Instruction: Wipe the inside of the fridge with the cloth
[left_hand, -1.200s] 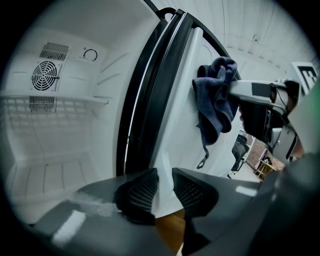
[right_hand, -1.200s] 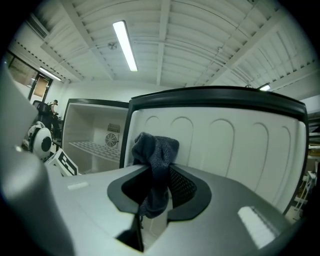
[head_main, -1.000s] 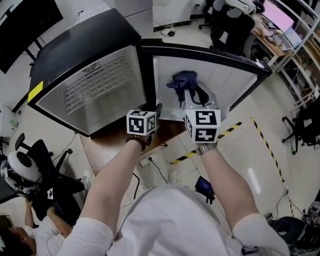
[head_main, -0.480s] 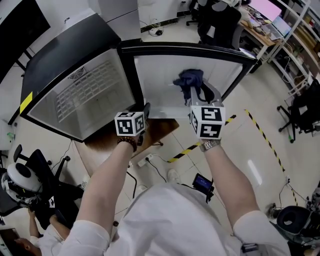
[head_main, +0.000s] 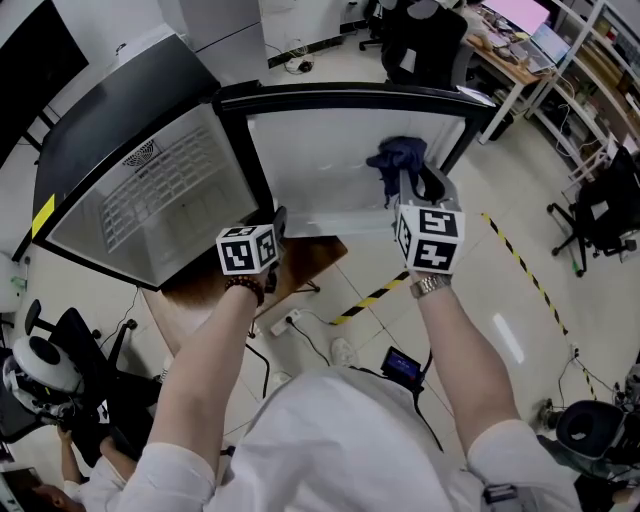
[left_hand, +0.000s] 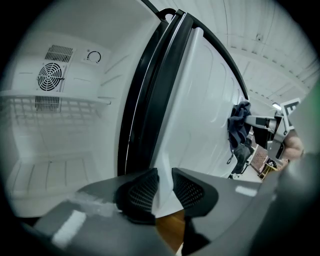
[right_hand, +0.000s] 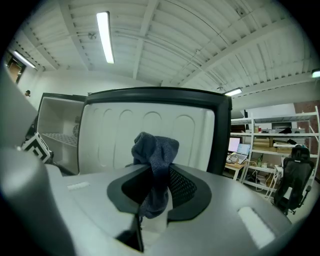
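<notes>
the fridge (head_main: 70, 150) stands open in the head view, its white cavity at 10 o'clock and its door (head_main: 320, 165) swung out across 12 o'clock. the right gripper (head_main: 408, 185) reaches to 1 o'clock, its jaws clamped on the dark blue cloth (head_main: 397, 155), which bunches above the pads and rests against the door's white inner panel near its far edge. in the right gripper view the cloth (right_hand: 156, 150) fills the gap of the right gripper (right_hand: 157, 187) and hangs down between the pads, with the door (right_hand: 110, 135) just behind it. the left gripper (head_main: 275, 228) sits at the door's near lower corner, at 9 o'clock from the cloth; in its own view the left gripper (left_hand: 164, 187) has its jaws closed on the door's white edge (left_hand: 200, 100), and the wire shelf (left_hand: 50, 107) and fan vent (left_hand: 50, 77) show inside at 10 o'clock.
</notes>
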